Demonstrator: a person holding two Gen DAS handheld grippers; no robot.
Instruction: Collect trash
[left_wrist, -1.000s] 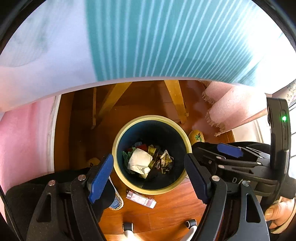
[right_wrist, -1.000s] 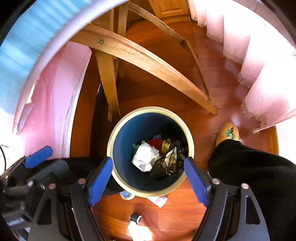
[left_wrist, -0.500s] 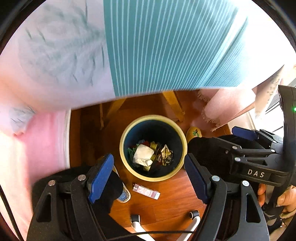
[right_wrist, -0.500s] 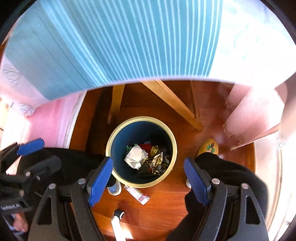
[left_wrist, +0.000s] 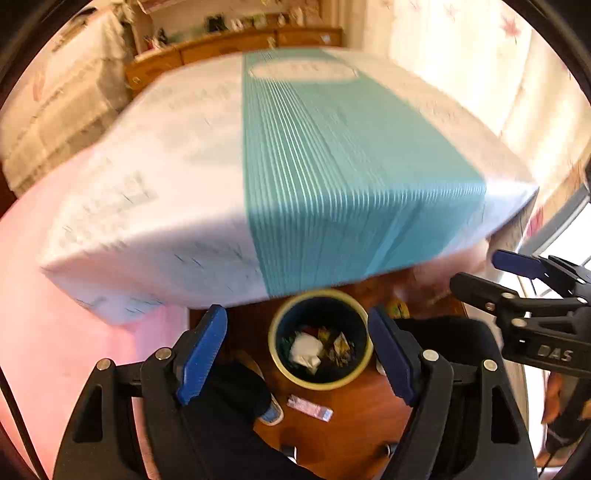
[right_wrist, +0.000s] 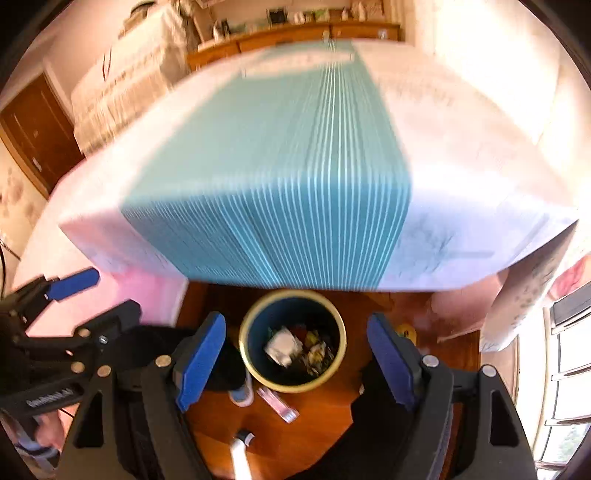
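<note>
Both grippers, left gripper (left_wrist: 297, 354) and right gripper (right_wrist: 295, 356), hang wide apart and empty above one blue bin (left_wrist: 320, 339), trash inside. One pink wrapper (left_wrist: 309, 407) lies on the floor just beside the bin.

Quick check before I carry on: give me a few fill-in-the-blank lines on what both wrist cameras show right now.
1. The trash bin stands on the wooden ____.
2. Both the left gripper and the right gripper are ____, holding nothing.
3. The small pink wrapper lies ____ the bin, not in it.
4. The crumpled paper in the bin is ____ in colour.

Missing words: floor; open; outside; white
</note>
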